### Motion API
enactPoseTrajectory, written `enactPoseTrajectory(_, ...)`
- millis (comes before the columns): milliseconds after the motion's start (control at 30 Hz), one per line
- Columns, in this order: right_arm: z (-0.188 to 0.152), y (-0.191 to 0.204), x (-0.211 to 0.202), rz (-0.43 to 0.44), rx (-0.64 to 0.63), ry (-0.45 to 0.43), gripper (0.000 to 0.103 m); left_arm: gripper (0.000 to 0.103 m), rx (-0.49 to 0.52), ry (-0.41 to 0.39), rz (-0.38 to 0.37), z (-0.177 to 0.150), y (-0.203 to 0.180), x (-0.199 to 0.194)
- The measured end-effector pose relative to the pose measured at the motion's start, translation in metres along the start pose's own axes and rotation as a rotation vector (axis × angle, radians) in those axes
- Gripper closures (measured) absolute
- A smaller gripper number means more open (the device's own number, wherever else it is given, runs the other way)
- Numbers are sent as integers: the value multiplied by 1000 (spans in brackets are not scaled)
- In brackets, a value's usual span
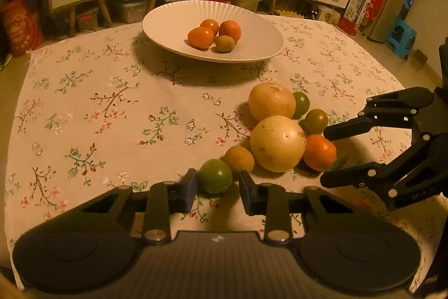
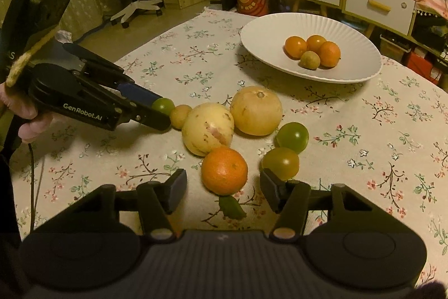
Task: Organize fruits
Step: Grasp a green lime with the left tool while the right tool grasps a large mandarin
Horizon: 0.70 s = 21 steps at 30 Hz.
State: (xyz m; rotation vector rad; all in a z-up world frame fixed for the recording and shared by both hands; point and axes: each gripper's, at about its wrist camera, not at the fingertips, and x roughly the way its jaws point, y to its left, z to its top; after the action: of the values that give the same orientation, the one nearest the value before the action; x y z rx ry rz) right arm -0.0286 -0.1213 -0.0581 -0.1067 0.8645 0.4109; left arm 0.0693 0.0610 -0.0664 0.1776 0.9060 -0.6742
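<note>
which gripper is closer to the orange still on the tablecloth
Right. The right gripper straddles the orange, one finger on each side, pads not clearly touching. The left gripper is off beyond the two big yellow fruits, closed on a green fruit.

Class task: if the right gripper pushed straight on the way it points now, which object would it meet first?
Probably the orange: it sits directly between the right gripper fingers, with visible gaps on both sides. Just beyond it lies a pale yellow fruit, though depth there is hard to judge.
</note>
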Motion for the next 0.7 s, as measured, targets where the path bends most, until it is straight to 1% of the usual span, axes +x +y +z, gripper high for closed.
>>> enactPoseTrajectory(67,1,0,1,-1,1,3,53,66,-4,-1,6,0,0,0)
enactPoseTrajectory(233,0,1,4,-12,-1,10,53,66,-13,2,13,1,1,2)
enactPoseTrajectory(467,0,2,9,-19,-8,19,56,66,-13,-5,26,1,1,4)
enactPoseTrajectory(567,0,3,9,-20,-12,20,60,66,-8,-11,32,1,0,4)
enactPoseTrajectory(633,0,3,9,-21,-13,19,64,72,-5,-13,28,1,-1,4)
enactPoseTrajectory(700,1,3,9,-17,-13,17,68,72,-11,-12,23,1,0,4)
